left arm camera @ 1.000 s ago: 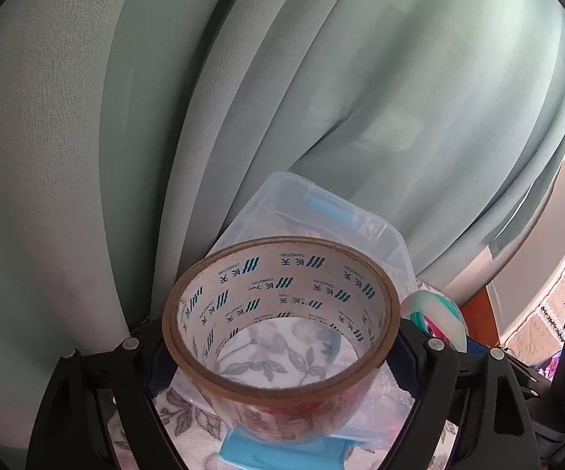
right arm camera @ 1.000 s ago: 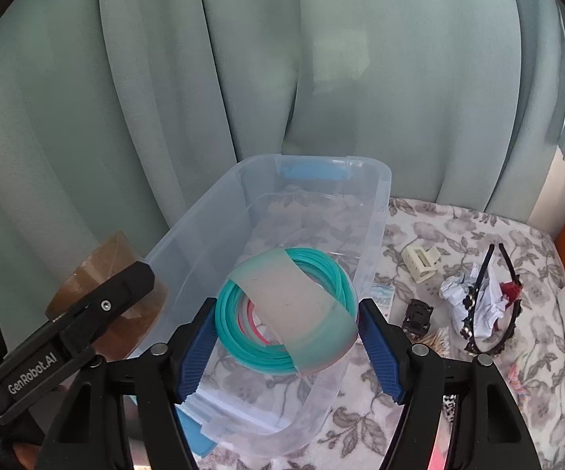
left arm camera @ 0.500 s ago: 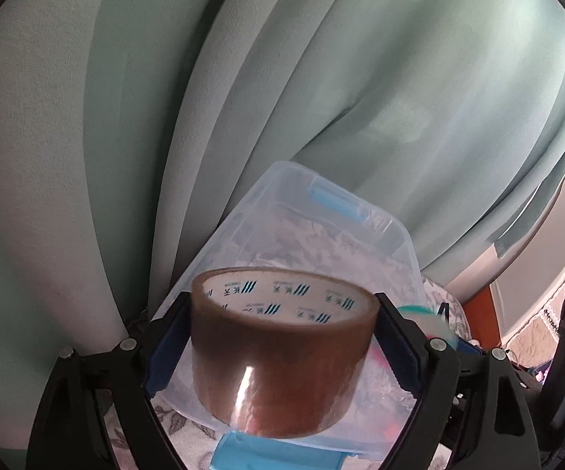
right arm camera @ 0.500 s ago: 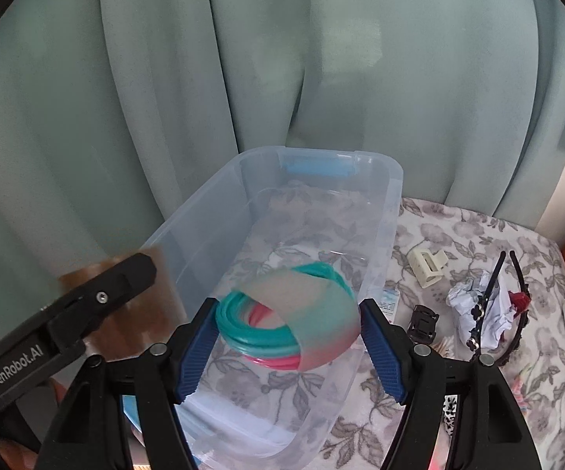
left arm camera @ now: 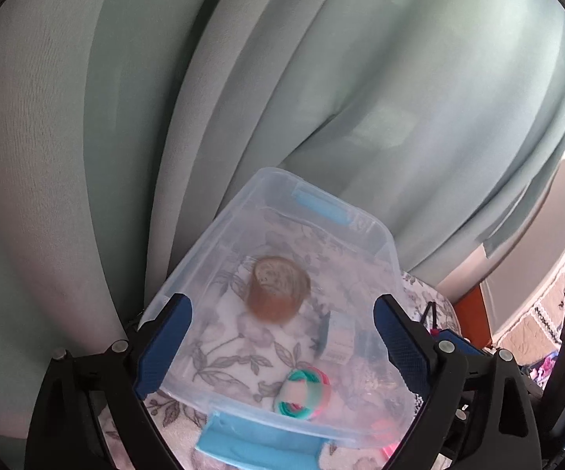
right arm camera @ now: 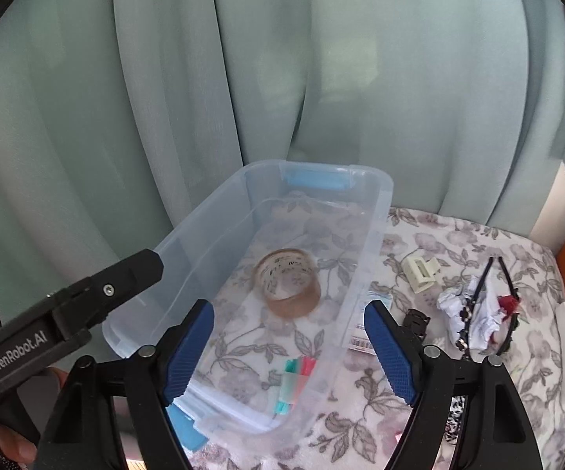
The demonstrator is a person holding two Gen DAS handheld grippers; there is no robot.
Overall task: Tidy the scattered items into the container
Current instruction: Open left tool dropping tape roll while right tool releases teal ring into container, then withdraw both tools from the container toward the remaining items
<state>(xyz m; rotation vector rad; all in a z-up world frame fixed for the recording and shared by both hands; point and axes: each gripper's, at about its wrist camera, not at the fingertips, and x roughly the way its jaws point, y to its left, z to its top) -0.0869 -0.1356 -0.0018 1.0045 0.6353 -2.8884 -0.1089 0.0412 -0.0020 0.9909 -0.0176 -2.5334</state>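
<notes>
A clear plastic bin [left arm camera: 384, 243] [right arm camera: 376, 211] with blue handles stands on the flowered cloth. Inside it lie a brown tape roll [left arm camera: 278, 293] [right arm camera: 290, 288] and a teal-and-pink coil bundle [left arm camera: 302, 393] [right arm camera: 296, 382] near the front wall. My left gripper [left arm camera: 282, 346] hovers above the bin's near end, its jaws opening, nothing between them. My right gripper [right arm camera: 288, 346] also hangs over the bin, its jaws opening and empty. The left gripper's black finger [right arm camera: 98, 290] shows at the left of the right wrist view.
On the cloth right of the bin lie a cream hair clip [right arm camera: 421, 270], a black clip [right arm camera: 415, 321], crumpled white paper [right arm camera: 474, 309], a black headband [right arm camera: 486, 305] and a barcode label [right arm camera: 364, 333]. A green curtain [right arm camera: 282, 78] hangs close behind.
Both grippers have let go: the tape roll dropped from the left gripper and the coil bundle from the right, and both now lie in the bin. Both jaws stand wider.
</notes>
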